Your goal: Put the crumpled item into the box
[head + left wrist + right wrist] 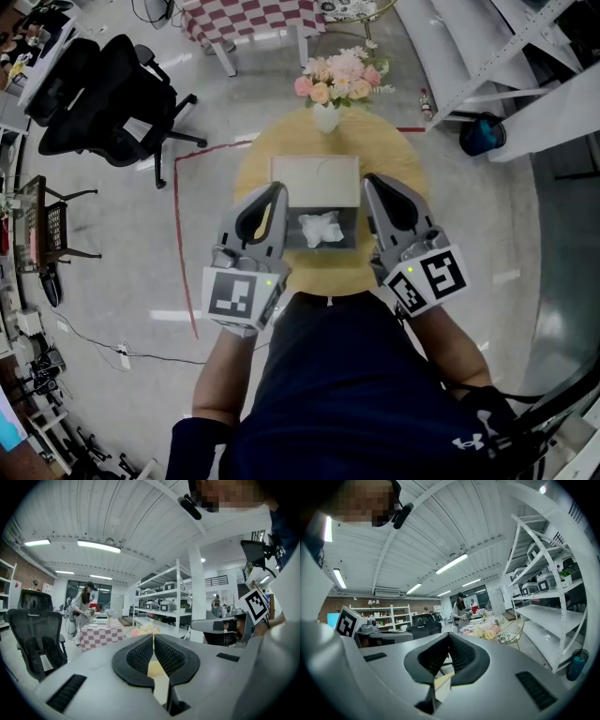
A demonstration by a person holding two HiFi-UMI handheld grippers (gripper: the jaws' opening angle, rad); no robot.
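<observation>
A white crumpled item lies inside the dark open box, whose pale lid stands open behind it on the round yellow table. My left gripper hangs at the box's left side, jaws pressed together with nothing between them. At the box's right side my right gripper is likewise shut and empty. In the left gripper view the left gripper looks out over the room, and so does the right gripper in its own view. Neither gripper view shows the box.
A white vase of pink and peach flowers stands at the table's far edge. A black office chair is at far left, a checkered-cloth table beyond, white shelving at right. Red tape marks the floor.
</observation>
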